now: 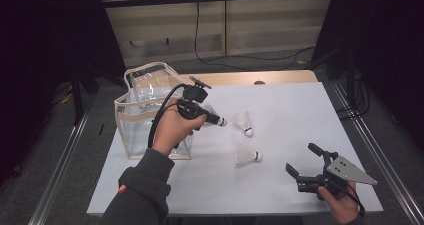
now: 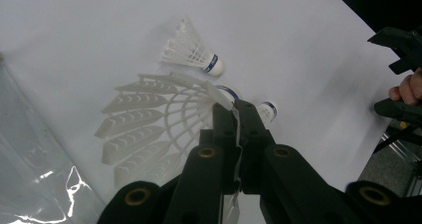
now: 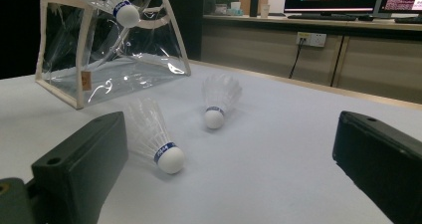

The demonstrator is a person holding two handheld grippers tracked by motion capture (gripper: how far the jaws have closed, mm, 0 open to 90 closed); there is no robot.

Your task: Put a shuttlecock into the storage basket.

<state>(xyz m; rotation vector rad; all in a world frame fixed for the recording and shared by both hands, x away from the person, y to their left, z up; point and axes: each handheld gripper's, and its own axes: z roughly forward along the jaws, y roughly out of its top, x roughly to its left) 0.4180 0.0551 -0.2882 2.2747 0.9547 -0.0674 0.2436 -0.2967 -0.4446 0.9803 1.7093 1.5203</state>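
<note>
Shuttlecocks are being gathered into a clear bag, by the look of the work in hand. Nearest the person's side of the table point(image 1: 280, 195), the right gripper point(image 1: 305, 161) is held low over the white surface with its jaws spread wide and nothing between them. Just beyond it, toward the table's middle, the near shuttlecock point(image 1: 246, 156) is seen lying on its side, cork end pointing right in the high view; in the right gripper view it point(image 3: 154, 134) lies just ahead of the jaws with its cork toward the camera. A little farther off, the second loose shuttlecock point(image 1: 244, 122) is also lying flat. Both are judged closer to the right hand than to the left.

Farther back and to the left, the left gripper point(image 1: 216, 120) is raised above the table, its jaws clamped together on the feather skirt of the held shuttlecock point(image 2: 149, 119), whose cork points away from the bag. Directly behind that hand the transparent bag point(image 1: 137, 102) stands upright at the table's left edge, so the carried shuttlecock would have to be swung back and leftward over the bag's open top.
</note>
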